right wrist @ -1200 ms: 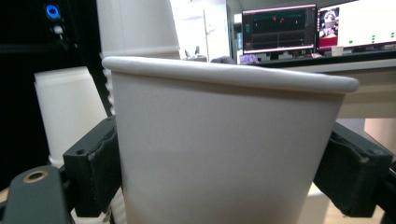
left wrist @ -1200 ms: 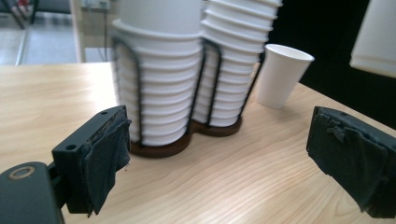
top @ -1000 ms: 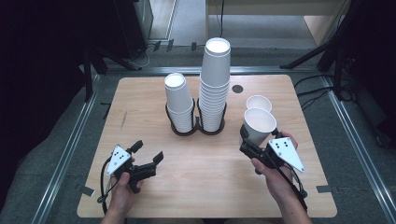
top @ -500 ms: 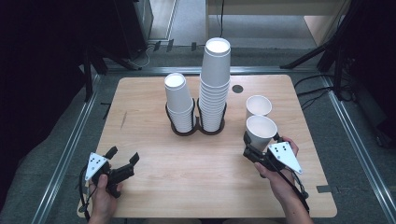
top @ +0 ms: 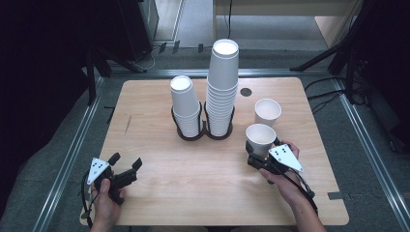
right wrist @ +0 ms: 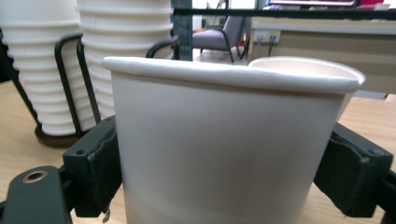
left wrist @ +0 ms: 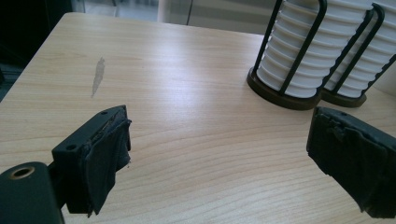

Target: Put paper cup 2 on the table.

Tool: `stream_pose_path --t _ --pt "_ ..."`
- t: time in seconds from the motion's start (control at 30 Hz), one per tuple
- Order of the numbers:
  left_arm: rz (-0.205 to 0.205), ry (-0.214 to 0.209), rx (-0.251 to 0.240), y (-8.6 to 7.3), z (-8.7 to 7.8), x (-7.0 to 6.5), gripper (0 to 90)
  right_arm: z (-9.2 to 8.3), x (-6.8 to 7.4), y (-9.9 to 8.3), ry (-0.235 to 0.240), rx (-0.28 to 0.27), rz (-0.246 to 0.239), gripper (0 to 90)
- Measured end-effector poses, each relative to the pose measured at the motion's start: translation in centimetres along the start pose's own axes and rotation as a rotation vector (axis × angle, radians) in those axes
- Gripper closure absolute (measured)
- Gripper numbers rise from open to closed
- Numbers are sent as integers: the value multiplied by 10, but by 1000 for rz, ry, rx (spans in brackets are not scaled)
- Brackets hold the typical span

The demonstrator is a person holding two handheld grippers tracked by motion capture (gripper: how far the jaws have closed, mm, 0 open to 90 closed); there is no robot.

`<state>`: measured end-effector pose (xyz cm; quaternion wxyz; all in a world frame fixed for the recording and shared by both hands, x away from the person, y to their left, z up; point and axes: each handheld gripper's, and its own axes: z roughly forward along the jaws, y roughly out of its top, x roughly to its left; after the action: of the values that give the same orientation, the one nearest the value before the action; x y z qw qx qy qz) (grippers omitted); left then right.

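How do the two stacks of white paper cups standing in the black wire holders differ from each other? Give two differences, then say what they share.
The right stack of white paper cups rises higher than the left stack of white paper cups and holds more cups. The left stack's top sits lower, about level with the middle of the right stack. Both are stacked upside down, stand upright, and sit side by side in a black wire holder on the wooden table.

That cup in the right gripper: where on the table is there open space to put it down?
The held cup in the right gripper has bare wood in front of the cup holder, running to the near edge between both grippers. The table is also free left of the short stack. It is crowded by the loose cup beside the tall stack.
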<state>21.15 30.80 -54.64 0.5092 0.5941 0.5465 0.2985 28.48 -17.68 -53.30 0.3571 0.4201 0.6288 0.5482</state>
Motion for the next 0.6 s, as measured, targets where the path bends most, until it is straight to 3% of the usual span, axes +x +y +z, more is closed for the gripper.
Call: stream_pose_path --t 0.17,0.6 --pt "9 2 7 -1 2 0 64 5 1 -4 21 50 -16 127" --pt "18 -2 15 -4 5 -1 64 7 3 -11 -65 48 -50 127"
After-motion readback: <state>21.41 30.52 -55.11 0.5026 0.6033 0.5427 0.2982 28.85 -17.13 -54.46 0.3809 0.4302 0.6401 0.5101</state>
